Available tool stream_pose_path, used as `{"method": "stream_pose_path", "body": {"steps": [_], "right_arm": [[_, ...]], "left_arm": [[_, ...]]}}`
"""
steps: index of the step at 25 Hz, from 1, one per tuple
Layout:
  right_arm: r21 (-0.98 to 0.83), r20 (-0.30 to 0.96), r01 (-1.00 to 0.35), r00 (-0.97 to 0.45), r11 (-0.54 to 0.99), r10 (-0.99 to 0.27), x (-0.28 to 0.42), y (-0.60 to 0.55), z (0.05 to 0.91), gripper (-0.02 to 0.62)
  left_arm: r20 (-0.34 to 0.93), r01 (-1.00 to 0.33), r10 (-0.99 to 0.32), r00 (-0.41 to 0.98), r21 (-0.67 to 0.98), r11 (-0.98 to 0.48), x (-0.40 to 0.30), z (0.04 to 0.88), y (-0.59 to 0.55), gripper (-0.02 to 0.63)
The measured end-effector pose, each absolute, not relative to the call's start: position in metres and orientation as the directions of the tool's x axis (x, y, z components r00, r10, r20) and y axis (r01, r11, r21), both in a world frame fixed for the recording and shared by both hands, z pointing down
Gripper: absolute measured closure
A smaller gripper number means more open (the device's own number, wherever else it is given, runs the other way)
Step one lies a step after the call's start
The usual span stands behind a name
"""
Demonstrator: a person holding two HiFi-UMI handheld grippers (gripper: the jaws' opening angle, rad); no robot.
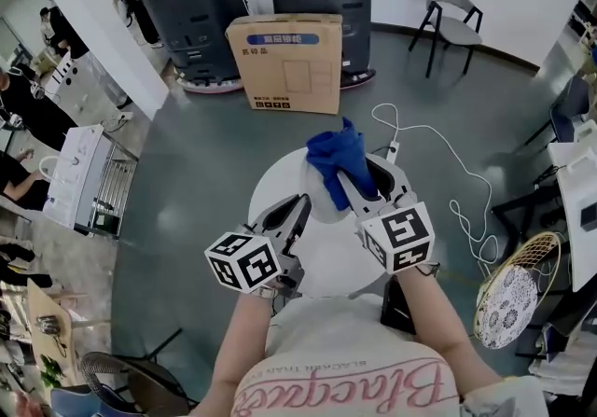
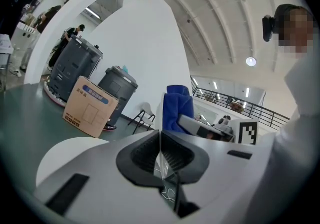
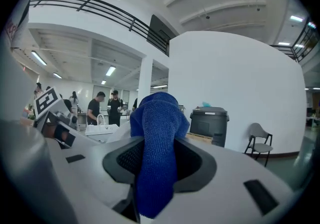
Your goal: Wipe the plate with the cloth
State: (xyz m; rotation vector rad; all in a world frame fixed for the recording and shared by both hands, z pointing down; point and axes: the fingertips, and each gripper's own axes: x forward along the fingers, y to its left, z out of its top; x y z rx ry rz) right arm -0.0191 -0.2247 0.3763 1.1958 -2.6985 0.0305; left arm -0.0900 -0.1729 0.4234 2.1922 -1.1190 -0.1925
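Note:
My left gripper (image 1: 300, 210) is shut on the rim of a white plate (image 1: 320, 199), held up on edge over the table. In the left gripper view the plate (image 2: 161, 118) shows only as a thin edge running up from between the shut jaws of the left gripper (image 2: 160, 143). My right gripper (image 1: 359, 184) is shut on a blue cloth (image 1: 338, 159), which bunches out past its tips against the plate's right side. The cloth (image 3: 157, 138) fills the gap of the right gripper (image 3: 159, 165). The cloth (image 2: 177, 105) also shows just right of the plate's edge.
A round white table (image 1: 270, 191) lies under both grippers. Beyond it stand a cardboard box (image 1: 284, 61), two dark bins (image 1: 201, 5), and a chair (image 1: 452, 23). A white cable (image 1: 448, 163) loops on the floor at right. Several people stand at the far left.

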Motion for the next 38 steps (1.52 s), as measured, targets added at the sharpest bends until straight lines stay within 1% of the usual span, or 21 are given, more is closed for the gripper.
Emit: {"method": "stream_pose_path", "body": {"steps": [6, 12, 17, 23, 26, 29, 32, 38], "right_arm": [[0.024, 0.212, -0.808, -0.571, 0.588, -0.793, 0.017, -0.235, 0.386, 0.448], [-0.018, 0.138, -0.798, -0.599, 0.603, -0.789, 0.021, -0.212, 0.363, 0.448], [-0.037, 0.139, -0.748, -0.661, 0.663, -0.737, -0.001, -0.187, 0.364, 0.448], [-0.013, 0.195, -0.652, -0.745, 0.758, -0.638, -0.041, -0.161, 0.386, 0.448], [0.005, 0.242, -0.625, -0.757, 0.781, -0.607, -0.055, -0.157, 0.402, 0.448], [0.023, 0.284, -0.645, -0.728, 0.764, -0.624, -0.051, -0.166, 0.416, 0.448], [0.019, 0.318, -0.696, -0.676, 0.717, -0.665, -0.031, -0.176, 0.428, 0.448], [-0.006, 0.34, -0.795, -0.572, 0.606, -0.746, 0.01, -0.192, 0.435, 0.448]], "left_arm": [[0.169, -0.678, -0.766, 0.62, 0.606, -0.415, -0.095, 0.425, -0.175, 0.591], [0.179, -0.683, -0.771, 0.612, 0.611, -0.401, -0.097, 0.429, -0.176, 0.591], [0.165, -0.671, -0.774, 0.611, 0.627, -0.395, -0.101, 0.426, -0.181, 0.591], [0.141, -0.649, -0.783, 0.606, 0.657, -0.384, -0.105, 0.42, -0.183, 0.591], [0.134, -0.635, -0.776, 0.616, 0.666, -0.39, -0.101, 0.417, -0.181, 0.591], [0.138, -0.632, -0.772, 0.621, 0.67, -0.389, -0.099, 0.419, -0.18, 0.591], [0.135, -0.627, -0.768, 0.627, 0.672, -0.394, -0.098, 0.42, -0.178, 0.59], [0.145, -0.643, -0.765, 0.628, 0.65, -0.405, -0.099, 0.418, -0.177, 0.589]]}}
